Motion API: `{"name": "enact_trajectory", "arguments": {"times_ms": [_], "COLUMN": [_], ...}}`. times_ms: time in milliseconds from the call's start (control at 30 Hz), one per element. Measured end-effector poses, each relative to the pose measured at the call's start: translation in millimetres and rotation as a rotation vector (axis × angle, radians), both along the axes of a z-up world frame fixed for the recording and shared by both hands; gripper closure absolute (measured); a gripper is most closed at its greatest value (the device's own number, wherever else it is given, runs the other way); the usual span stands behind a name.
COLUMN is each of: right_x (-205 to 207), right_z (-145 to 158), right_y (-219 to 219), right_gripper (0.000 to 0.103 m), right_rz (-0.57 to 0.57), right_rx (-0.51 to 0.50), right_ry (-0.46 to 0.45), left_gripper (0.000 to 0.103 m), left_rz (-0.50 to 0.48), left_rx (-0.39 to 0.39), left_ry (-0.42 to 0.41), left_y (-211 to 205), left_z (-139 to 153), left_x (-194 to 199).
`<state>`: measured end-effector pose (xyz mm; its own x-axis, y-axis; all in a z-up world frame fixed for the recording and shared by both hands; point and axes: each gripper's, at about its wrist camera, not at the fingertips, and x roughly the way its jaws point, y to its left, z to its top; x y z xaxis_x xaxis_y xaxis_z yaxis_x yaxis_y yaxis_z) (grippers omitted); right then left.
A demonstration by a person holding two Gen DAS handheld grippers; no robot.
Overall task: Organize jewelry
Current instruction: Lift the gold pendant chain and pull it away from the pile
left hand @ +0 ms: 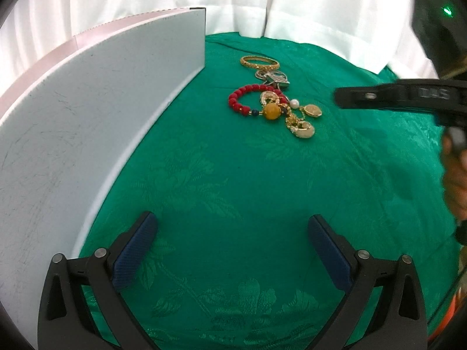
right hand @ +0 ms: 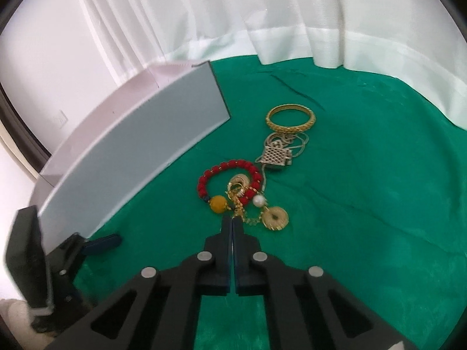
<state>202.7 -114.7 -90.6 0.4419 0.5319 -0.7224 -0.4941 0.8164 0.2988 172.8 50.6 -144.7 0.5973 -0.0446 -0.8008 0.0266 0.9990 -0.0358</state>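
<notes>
A pile of jewelry lies on the green cloth: a gold bangle (right hand: 291, 117) (left hand: 259, 62), a silver chain with a square pendant (right hand: 275, 155) (left hand: 275, 79), a red bead bracelet (right hand: 227, 172) (left hand: 240, 102) with a yellow bead (right hand: 218, 204), a pearl (right hand: 258, 201), and gold earrings (right hand: 274, 218) (left hand: 305, 129). My right gripper (right hand: 232, 221) is shut, its tips at the near edge of the gold chain piece; whether it pinches anything I cannot tell. It shows side-on in the left wrist view (left hand: 338, 97). My left gripper (left hand: 232, 227) is open and empty, low over the cloth, well short of the pile.
A white box wall (left hand: 102, 93) (right hand: 140, 145) stands at the left of the cloth. White curtains (right hand: 262, 14) hang behind the table. The green cloth (left hand: 233, 189) spreads between my left gripper and the jewelry.
</notes>
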Motion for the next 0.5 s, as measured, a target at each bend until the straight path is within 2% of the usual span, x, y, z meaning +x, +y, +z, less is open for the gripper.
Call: {"name": "enact_trajectory", "arguments": {"times_ms": [100,167,200,267,300,400,500], "right_x": [-10.9,-15.4,-14.9,-5.6,2.2,15.7,26.7], "right_z": [4.7,7.0,6.3,2.2,-1.0,-9.9,-22.1], "right_y": [-17.4,-18.1,-15.0,-7.1,0.4,21.6,56.1], "right_gripper": [0.102,0.102,0.098,0.098,0.095,0.06,0.058], "right_rz": [-0.016,-0.027,-0.034,-0.034,-0.035,-0.001,0.06], "right_rx": [0.012,-0.047,-0.084,-0.113,-0.119,-0.123,-0.198], "right_ry": [0.001,-0.031,-0.045,-0.04,-0.03,-0.023,-0.061], "left_gripper": [0.001,0.001,0.001,0.001,0.001,0.001,0.001], "left_rz": [0.0,-0.001,-0.001,-0.001,-0.001,-0.001,-0.001], "left_rx": [0.007,0.021,0.029,0.031,0.026,0.021,0.019], "left_ry": [0.002,0.005,0.008,0.008,0.007,0.005,0.004], "left_y": [-1.1,-3.4,-4.6,-4.2,-3.4,-2.3,-1.9], "left_z": [-0.6,-1.7,-2.2,-2.8,-2.7,-2.0,-2.1], "left_x": [0.0,1.0,1.5,1.9,1.9,1.0,0.9]}}
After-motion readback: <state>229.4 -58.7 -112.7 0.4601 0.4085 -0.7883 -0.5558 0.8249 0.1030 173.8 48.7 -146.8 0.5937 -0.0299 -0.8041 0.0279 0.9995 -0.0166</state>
